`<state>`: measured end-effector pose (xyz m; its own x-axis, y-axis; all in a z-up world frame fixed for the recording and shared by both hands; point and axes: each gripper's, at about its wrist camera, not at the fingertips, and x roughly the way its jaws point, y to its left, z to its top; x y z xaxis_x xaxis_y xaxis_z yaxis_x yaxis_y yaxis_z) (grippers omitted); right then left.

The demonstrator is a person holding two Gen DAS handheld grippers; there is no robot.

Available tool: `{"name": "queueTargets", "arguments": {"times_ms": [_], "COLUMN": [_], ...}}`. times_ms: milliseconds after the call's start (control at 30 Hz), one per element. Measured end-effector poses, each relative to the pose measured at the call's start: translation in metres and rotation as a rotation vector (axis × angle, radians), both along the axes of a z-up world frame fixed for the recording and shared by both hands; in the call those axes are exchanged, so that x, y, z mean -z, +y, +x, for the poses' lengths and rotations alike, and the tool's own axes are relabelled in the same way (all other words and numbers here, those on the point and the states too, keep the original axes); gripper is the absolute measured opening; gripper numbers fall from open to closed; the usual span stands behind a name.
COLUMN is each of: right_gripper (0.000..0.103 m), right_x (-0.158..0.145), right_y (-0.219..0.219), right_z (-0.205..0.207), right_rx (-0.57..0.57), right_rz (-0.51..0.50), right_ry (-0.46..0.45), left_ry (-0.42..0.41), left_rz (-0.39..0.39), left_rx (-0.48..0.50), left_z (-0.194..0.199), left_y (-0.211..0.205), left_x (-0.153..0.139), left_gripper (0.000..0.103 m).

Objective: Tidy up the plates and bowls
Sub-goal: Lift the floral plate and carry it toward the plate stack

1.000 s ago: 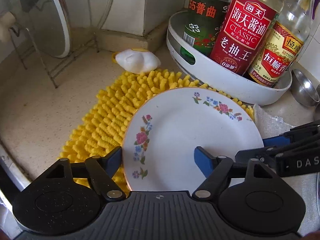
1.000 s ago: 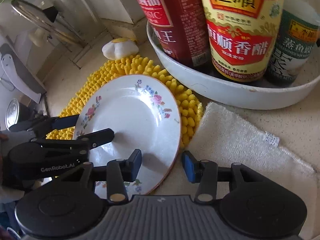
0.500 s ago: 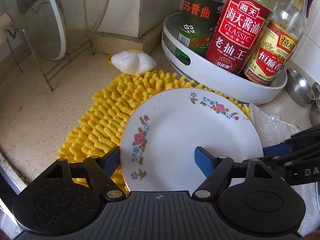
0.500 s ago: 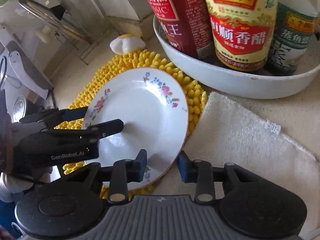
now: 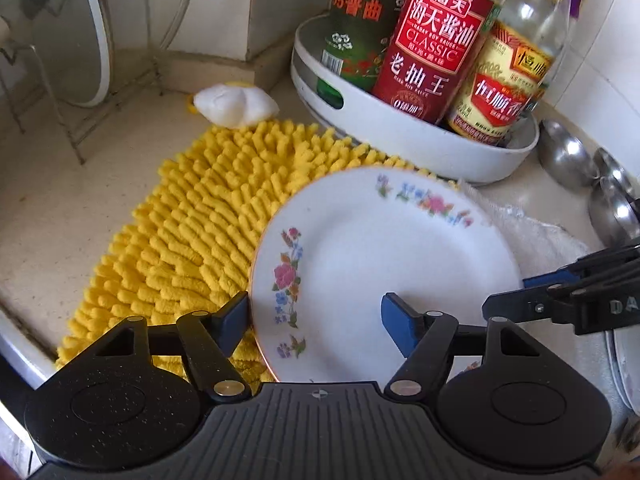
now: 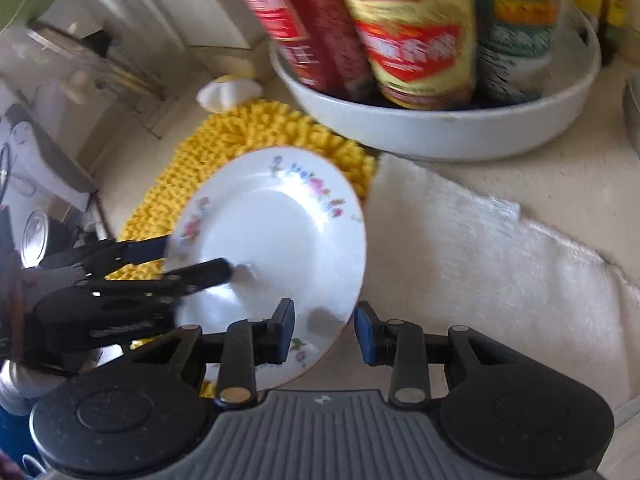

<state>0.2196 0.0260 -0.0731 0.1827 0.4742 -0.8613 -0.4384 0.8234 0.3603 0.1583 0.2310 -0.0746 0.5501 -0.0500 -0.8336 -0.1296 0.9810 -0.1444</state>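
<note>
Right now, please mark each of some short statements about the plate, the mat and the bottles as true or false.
1. The floral plate lies partly on the yellow mat. True.
2. The bottles stand in a white tray. True.
3. The plate carries food. False: it is bare.
4. The left gripper straddles the plate's rim. True.
5. The white cloth covers the plate. False: it lies beside it.

My left gripper (image 5: 314,316) sits low in its frame, angled downward, jaws just closing yet clearly apart. My right gripper (image 6: 324,330), low centre of its frame, also tilts down, jaws narrower, pads not visibly pressing anything.
</note>
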Motion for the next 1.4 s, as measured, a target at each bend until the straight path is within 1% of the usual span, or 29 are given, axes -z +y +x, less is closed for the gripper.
{"name": "queueTargets", "arguments": {"times_ms": [100, 167, 233, 267, 333, 367, 433, 500, 600, 700, 767, 833, 867, 933, 967, 1000, 1033, 1067, 1100, 1133, 1200, 1267, 1300, 1333, 1400], "right_gripper": [0.050, 0.051, 0.051, 0.051, 0.051, 0.050, 0.050, 0.050, 0.050, 0.050, 0.050, 0.050, 0.051, 0.051, 0.051, 0.051, 0.051, 0.051, 0.051, 0.052, 0.053, 0.053, 0.056, 0.058, 0.059], "right_x": [-0.002, 0.000, 0.008, 0.011, 0.012, 0.012, 0.011, 0.008, 0.003, -0.002, -0.008, -0.010, -0.009, 0.000, 0.006, 0.011, 0.014, 0.013, 0.012, 0.011, 0.012, 0.017, 0.017, 0.016, 0.015], "right_y": [-0.009, -0.004, 0.001, 0.001, 0.004, 0.006, 0.005, 0.006, 0.003, -0.003, -0.010, -0.020, -0.025, -0.036, -0.041, -0.046, -0.051, -0.056, -0.057, -0.059, -0.060, -0.058, -0.057, -0.053, -0.050], "right_z": [0.001, 0.001, -0.001, -0.002, -0.004, -0.006, -0.007, -0.010, -0.015, -0.017, -0.021, -0.026, -0.028, -0.030, -0.029, -0.028, -0.028, -0.029, -0.031, -0.032, -0.033, -0.034, -0.035, -0.035, -0.036], "right_rx": [0.033, 0.019, 0.010, 0.012, 0.005, 0.008, 0.026, 0.018, 0.021, 0.055, 0.065, 0.091, 0.093, 0.134, 0.149, 0.169, 0.190, 0.199, 0.205, 0.212, 0.215, 0.217, 0.218, 0.203, 0.205], "right_rz": [0.030, 0.054, 0.047, 0.065, 0.077, 0.069, 0.062, 0.050, 0.053, 0.067, 0.066, 0.064, 0.055, 0.038, 0.024, 0.018, 0.033, 0.051, 0.049, 0.051, 0.069, 0.101, 0.106, 0.096, 0.086], "right_ry": [-0.024, -0.035, -0.020, -0.008, -0.020, -0.024, -0.021, -0.035, -0.054, -0.050, -0.060, -0.049, -0.042, -0.026, -0.020, -0.004, 0.008, 0.008, 0.002, -0.007, -0.004, -0.019, -0.032, -0.041, -0.051], "left_ry": [0.000, -0.004, -0.006, -0.009, -0.015, -0.016, -0.019, -0.022, -0.041, -0.064, -0.064, -0.063, -0.062, -0.061, -0.045, -0.023, -0.007, -0.017, -0.018, -0.020, -0.022, -0.015, -0.004, -0.004, -0.009], "left_rz": [-0.002, 0.003, 0.020, 0.027, 0.030, 0.024, 0.051, 0.053, 0.050, 0.056, 0.051, 0.029, 0.022, 0.017, 0.010, 0.004, 0.002, 0.016, 0.027, 0.029, 0.033, 0.041, 0.033, 0.017, 0.020], "left_rx": [-0.008, -0.004, -0.002, 0.006, 0.025, 0.031, 0.032, 0.019, 0.019, 0.035, 0.046, 0.061, 0.075, 0.113, 0.131, 0.143, 0.154, 0.154, 0.152, 0.145, 0.127, 0.118, 0.120, 0.132, 0.184], "left_z": [-0.001, 0.001, 0.004, 0.005, 0.007, 0.007, 0.006, 0.005, 0.002, 0.000, 0.001, 0.001, 0.001, 0.002, 0.004, 0.007, 0.008, 0.007, 0.004, 0.003, 0.001, 0.002, 0.003, 0.003, 0.006], "left_y": [0.007, 0.006, 0.003, 0.001, -0.004, -0.006, -0.012, -0.013, -0.013, -0.016, -0.019, -0.024, -0.028, -0.038, -0.043, -0.047, -0.049, -0.050, -0.050, -0.048, -0.042, -0.037, -0.037, -0.040, -0.052], "left_x": [0.000, 0.001, 0.000, 0.000, 0.002, 0.002, 0.000, -0.002, -0.009, -0.017, -0.019, -0.019, -0.019, -0.015, -0.009, -0.002, 0.003, 0.003, 0.001, -0.001, -0.002, -0.001, 0.001, 0.003, 0.005], "left_gripper": [0.075, 0.077, 0.078, 0.079, 0.082, 0.081, 0.080, 0.077, 0.075, 0.075, 0.076, 0.077, 0.077, 0.077, 0.076, 0.073, 0.074, 0.074, 0.073, 0.077, 0.081, 0.080, 0.078, 0.078, 0.076]}}
